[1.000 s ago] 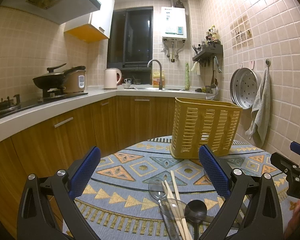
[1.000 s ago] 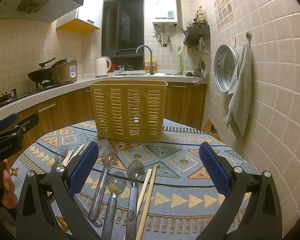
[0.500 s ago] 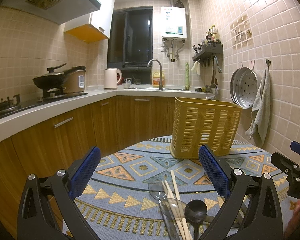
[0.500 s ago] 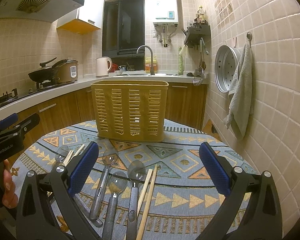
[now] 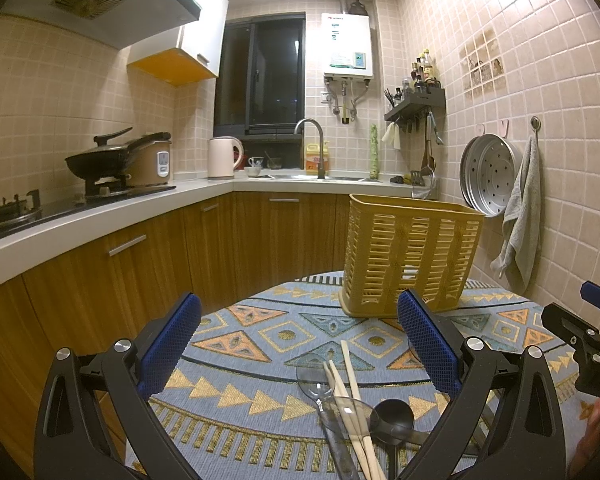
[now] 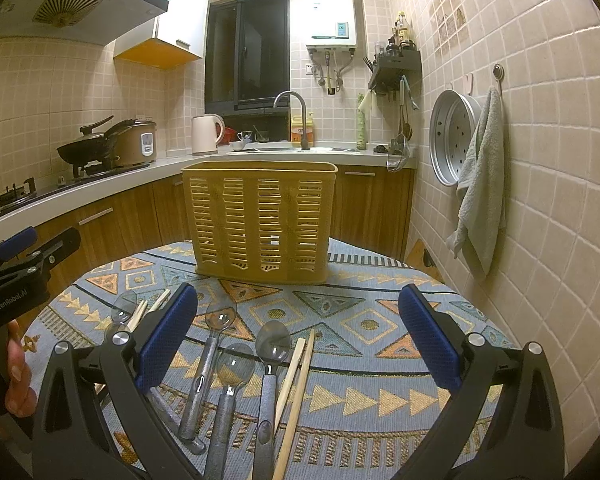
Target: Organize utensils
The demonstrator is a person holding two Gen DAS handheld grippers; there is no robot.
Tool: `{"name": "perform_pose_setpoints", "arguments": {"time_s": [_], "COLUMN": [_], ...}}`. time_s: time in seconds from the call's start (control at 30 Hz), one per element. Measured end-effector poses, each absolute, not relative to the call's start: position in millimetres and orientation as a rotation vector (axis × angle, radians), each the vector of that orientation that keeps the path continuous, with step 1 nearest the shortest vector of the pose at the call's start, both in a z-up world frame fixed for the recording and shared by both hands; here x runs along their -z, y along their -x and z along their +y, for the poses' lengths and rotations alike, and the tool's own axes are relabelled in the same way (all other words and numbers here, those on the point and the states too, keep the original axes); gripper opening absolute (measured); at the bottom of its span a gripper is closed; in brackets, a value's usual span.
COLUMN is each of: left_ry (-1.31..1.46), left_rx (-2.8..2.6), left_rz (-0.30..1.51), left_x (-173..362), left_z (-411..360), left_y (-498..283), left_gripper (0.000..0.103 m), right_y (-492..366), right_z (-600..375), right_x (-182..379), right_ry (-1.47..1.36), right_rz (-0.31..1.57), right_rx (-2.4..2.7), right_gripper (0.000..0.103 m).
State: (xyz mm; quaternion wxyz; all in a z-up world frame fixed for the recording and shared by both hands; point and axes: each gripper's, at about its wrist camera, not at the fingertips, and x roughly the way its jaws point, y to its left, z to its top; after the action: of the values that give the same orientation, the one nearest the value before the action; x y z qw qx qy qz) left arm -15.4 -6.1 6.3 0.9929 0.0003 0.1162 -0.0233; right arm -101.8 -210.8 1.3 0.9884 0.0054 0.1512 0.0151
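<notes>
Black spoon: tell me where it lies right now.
In the left wrist view the black spoon lies low on the tablecloth, just right of the chopsticks, well in front of the basket.

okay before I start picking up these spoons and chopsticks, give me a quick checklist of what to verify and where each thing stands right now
1. Left gripper jaws open and empty: ok.
2. Right gripper jaws open and empty: ok.
3. Yellow basket upright on the patterned tablecloth, top unobstructed: ok.
4. Basket compartments free inside: cannot tell, only something pale shows through the slots.
5. Spoons lie separated enough for a single grasp: ok in the right wrist view. The chopsticks lie right beside one spoon handle.
6. The pile under the left gripper: not ok. Chopsticks cross a clear spoon, with a black spoon alongside.
</notes>
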Motion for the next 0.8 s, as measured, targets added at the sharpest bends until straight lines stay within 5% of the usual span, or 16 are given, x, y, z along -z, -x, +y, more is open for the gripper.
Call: {"name": "perform_pose_setpoints", "arguments": {"time_s": [0.33,0.57,0.8], "left_ry": [0.038,0.189,0.137], "left_rx": [0.048,0.104,0.132], "left_rz": [0.229,0.395,0.65], "left_x": [-6.9,2.3,8.3], "left_z": [0.2,30.3,41.8], "left_y": [15.8,-11.3,-42.0], "left_gripper": [0.095,0.095,0.077], "right_y": [93.6,79.2,72.7], "right_z": [-221.3,-233.9,-217.4], "right_x": [1.6,6.0,9.5], "right_ry": [-0.06,-0.107,-0.019], "right_rz": [0.35,0.415,0.453], "right_rx": [0.008,0.056,0.043], "right_gripper": [0.097,0.095,0.08]}}
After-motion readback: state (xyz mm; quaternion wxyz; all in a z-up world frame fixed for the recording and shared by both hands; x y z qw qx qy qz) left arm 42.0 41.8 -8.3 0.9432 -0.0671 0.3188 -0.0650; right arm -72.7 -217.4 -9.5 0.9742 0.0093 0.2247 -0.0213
